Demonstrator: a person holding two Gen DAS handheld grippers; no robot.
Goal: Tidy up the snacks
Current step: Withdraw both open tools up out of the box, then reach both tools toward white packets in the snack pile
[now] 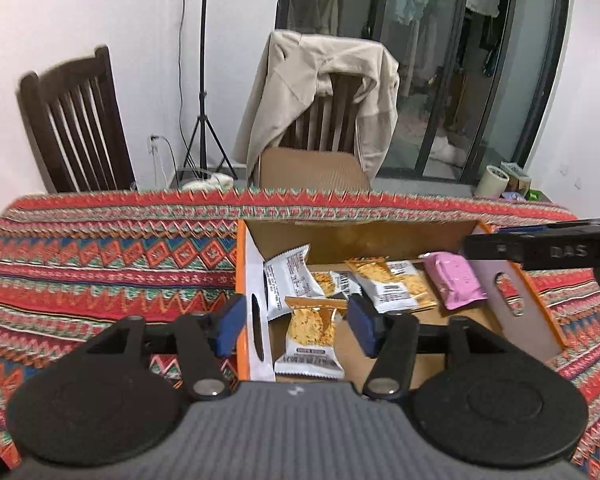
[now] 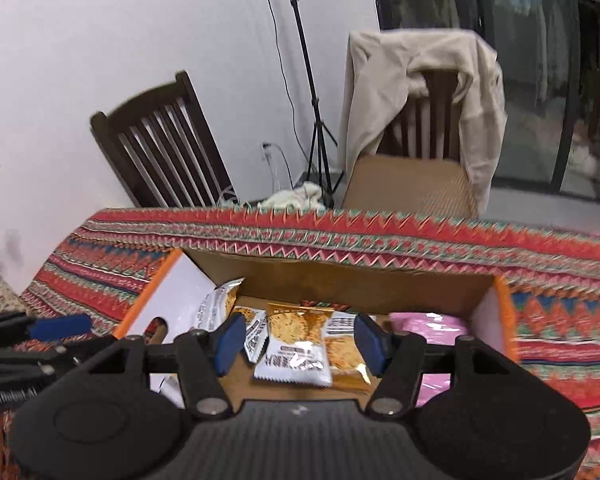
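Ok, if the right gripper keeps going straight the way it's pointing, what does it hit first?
Most likely the gold-and-white snack packet lying in the cardboard box: it sits right between the right gripper's open fingers. Depth is hard to judge in this fisheye view.

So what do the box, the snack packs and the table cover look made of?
Box: corrugated cardboard, brown matte inside, white and orange printed outside. Snack packs: thin plastic film, glossy, with crimped ends; the pink pack likewise. Table cover: probably woven cloth, matte, with zigzag bands.

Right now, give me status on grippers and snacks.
Left gripper, right gripper open, empty. Snacks lying in box. Nothing in the way.
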